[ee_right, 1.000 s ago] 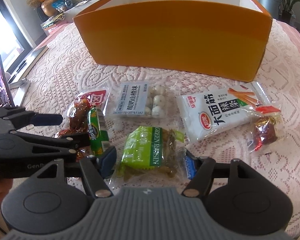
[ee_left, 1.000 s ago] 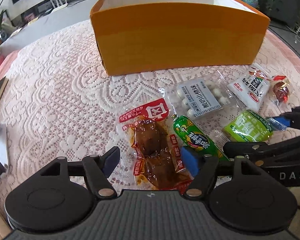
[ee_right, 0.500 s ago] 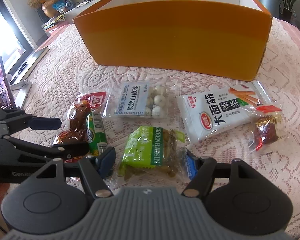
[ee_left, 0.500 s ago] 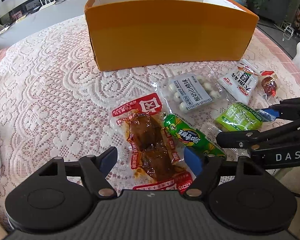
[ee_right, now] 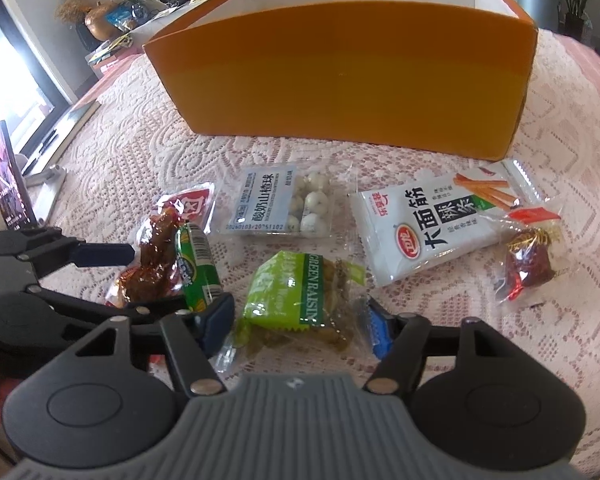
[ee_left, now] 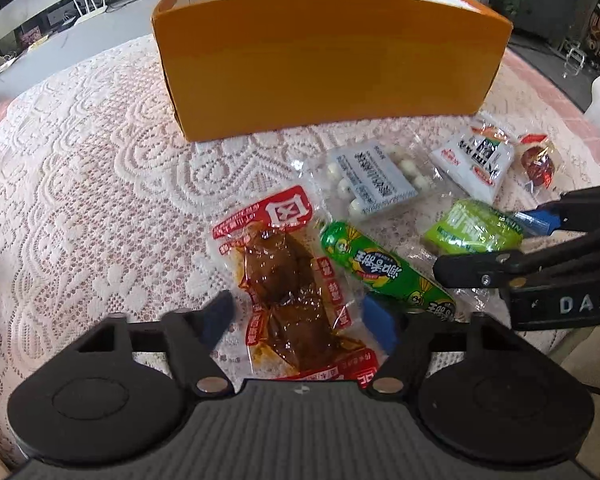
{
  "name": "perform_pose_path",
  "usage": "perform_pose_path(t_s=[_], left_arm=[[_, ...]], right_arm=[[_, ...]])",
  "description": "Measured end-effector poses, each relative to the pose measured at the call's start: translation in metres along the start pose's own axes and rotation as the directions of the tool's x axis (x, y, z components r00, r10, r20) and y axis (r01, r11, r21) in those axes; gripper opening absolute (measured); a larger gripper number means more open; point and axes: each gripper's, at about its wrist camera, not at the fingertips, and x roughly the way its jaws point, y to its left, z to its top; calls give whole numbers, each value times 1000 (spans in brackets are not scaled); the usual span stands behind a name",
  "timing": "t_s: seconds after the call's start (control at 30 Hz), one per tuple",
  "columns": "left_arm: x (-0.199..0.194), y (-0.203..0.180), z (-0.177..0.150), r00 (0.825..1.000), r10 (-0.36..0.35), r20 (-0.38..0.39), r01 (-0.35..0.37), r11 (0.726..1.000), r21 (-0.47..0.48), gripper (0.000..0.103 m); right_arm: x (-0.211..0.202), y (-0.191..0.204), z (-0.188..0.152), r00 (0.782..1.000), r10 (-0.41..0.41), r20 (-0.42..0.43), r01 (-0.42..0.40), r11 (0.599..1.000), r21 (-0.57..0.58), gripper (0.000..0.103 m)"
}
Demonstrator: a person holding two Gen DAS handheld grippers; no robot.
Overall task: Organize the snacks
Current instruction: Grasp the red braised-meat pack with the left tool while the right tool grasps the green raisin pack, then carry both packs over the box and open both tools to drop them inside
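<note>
A red braised-meat packet (ee_left: 288, 280) lies on the lace cloth between the fingers of my left gripper (ee_left: 298, 316). Its jaws are closing and the pads stand at the packet's edges. A green sausage (ee_left: 384, 268) lies just right of the packet. In the right wrist view a green raisin packet (ee_right: 296, 292) lies between the fingers of my right gripper (ee_right: 296, 324), whose jaws are also closing beside the wrapper's edges. Behind the snacks stands the orange box (ee_left: 328, 64), open at the top.
A clear bag of white yogurt balls (ee_right: 284, 204), a white spicy-strip bag (ee_right: 432, 224) and a small red wrapped sweet (ee_right: 528, 268) lie in front of the orange box (ee_right: 348, 76). A phone on a stand (ee_right: 8, 184) is at the far left. Lace cloth (ee_left: 80, 200) covers the table.
Both pairs of jaws have narrowed slightly around their packets. The left wrist view has shifted a little, with the box now further right. No packet has been lifted.
</note>
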Motion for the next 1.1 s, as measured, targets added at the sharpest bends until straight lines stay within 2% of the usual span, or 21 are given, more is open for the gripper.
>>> perform_pose_path(t_s=[0.47,1.1], left_arm=[[-21,6,5,997,36,61,-31,996,-87,67],[-78,-6,24,976,9,216,13,995,-99,67]], right_arm=[[-13,-4,-2,1000,9,20,-10,1000,16,53],[-67,-2,6,988,14,155,-17,1000,16,52]])
